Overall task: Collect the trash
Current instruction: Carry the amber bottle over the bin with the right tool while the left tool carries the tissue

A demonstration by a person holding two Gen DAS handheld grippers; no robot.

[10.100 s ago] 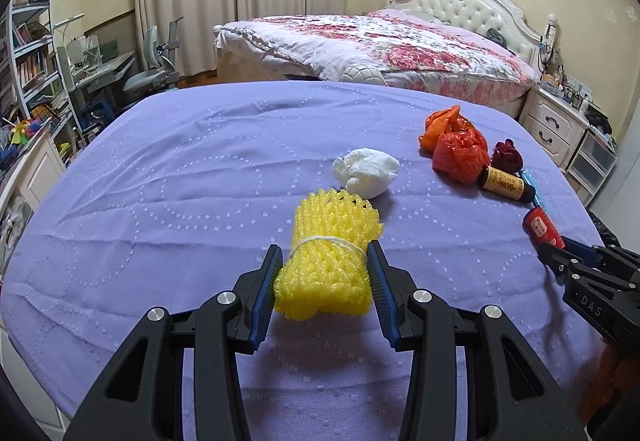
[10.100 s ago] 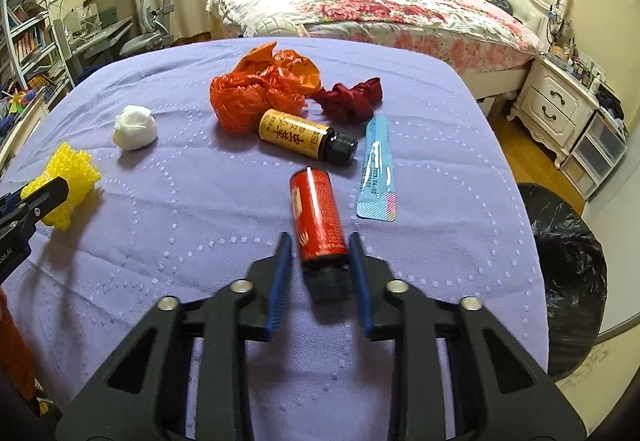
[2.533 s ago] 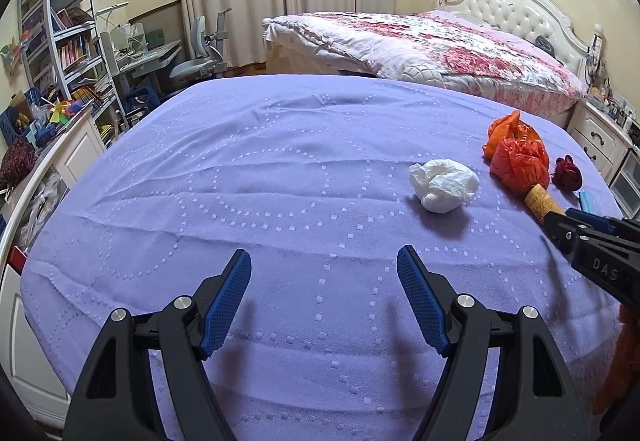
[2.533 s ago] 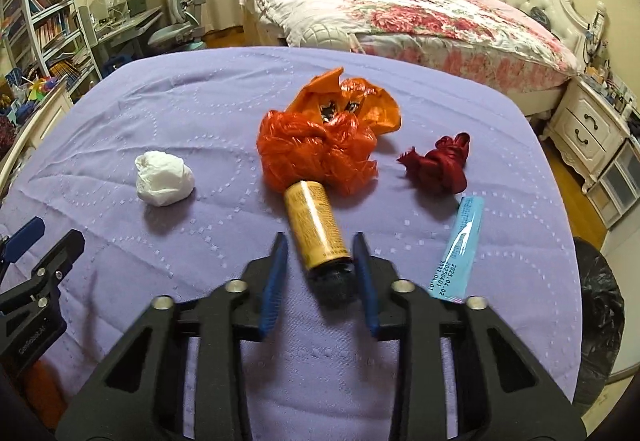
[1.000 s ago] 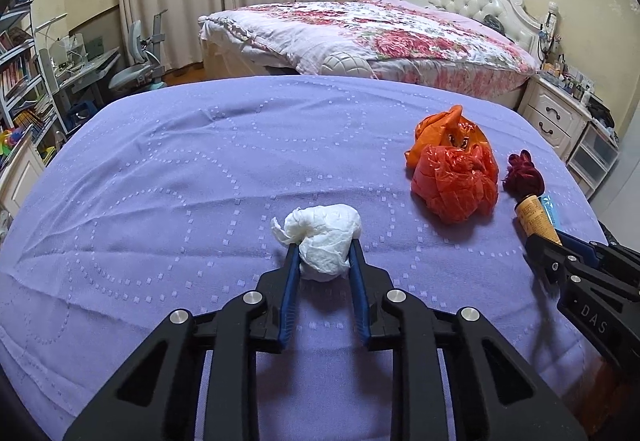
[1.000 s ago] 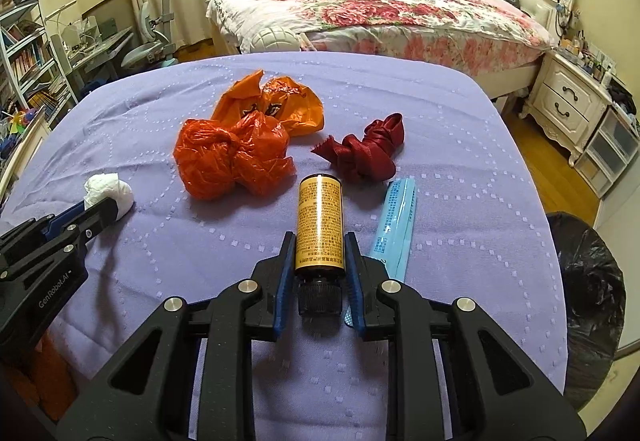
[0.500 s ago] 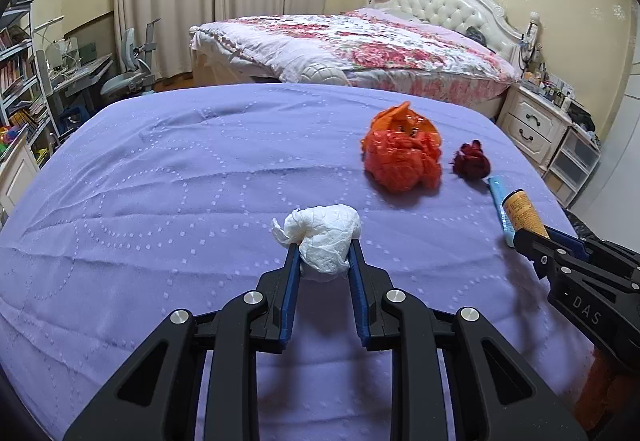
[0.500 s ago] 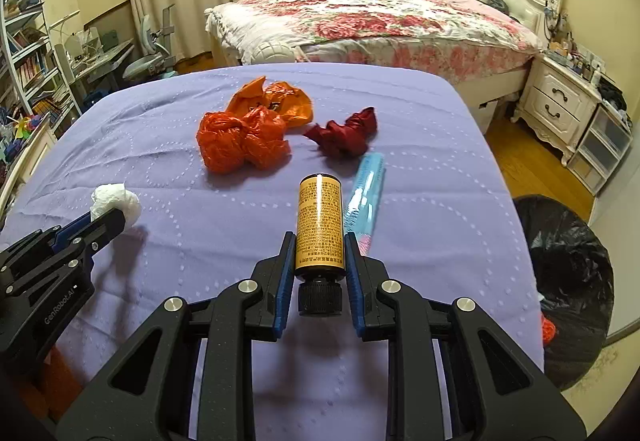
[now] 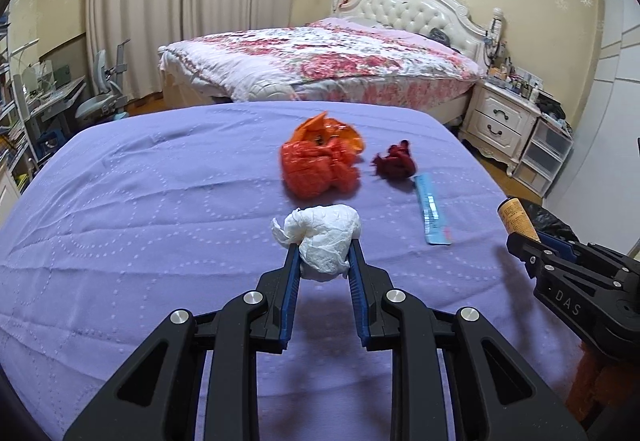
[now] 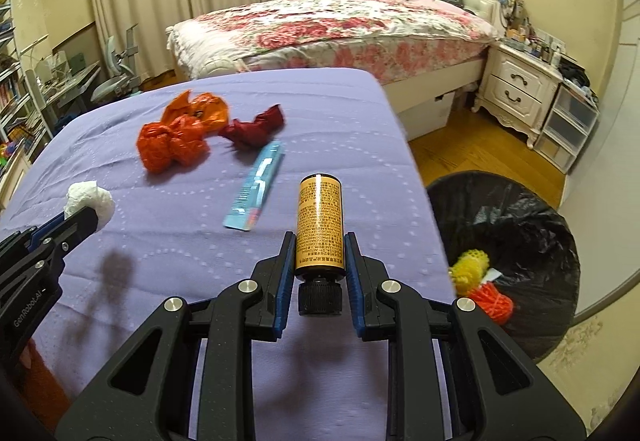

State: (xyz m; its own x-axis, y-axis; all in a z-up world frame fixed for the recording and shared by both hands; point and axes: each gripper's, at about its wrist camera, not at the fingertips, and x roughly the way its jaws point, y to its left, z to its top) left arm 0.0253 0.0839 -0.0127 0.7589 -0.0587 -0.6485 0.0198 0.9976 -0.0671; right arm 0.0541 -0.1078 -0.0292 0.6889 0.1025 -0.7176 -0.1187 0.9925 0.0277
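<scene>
The left hand-held gripper [image 9: 323, 255] is nearest in its own view, its two blue-padded fingers closed tight on one crumpled white tissue [image 9: 325, 237], which it holds above the purple table [image 9: 140, 209]. The right hand-held gripper [image 10: 319, 255] is likewise clamped, on one amber bottle [image 10: 320, 225] with a yellow label; the black cap points back toward the camera and the bottle juts out over the table's right edge.

On the table beyond the grippers lie four pieces of trash. One light blue wrapper [image 10: 256, 189] is closest, flat and slanted. Past it, one crumpled red-orange plastic bag [image 10: 172, 147] touches one orange bag [image 10: 200, 109] behind it, and one dark red wad [image 10: 254, 129] sits just beside them, at the wrapper's far end.

On the floor to the right of the table stands one bin lined with a black bag [image 10: 512, 241]. Inside it show one yellow foam net [image 10: 470, 267] and one orange net [image 10: 492, 299], touching.

Farther back stand one bed [image 10: 340, 25] with a floral cover and one white nightstand [image 10: 520, 89].
</scene>
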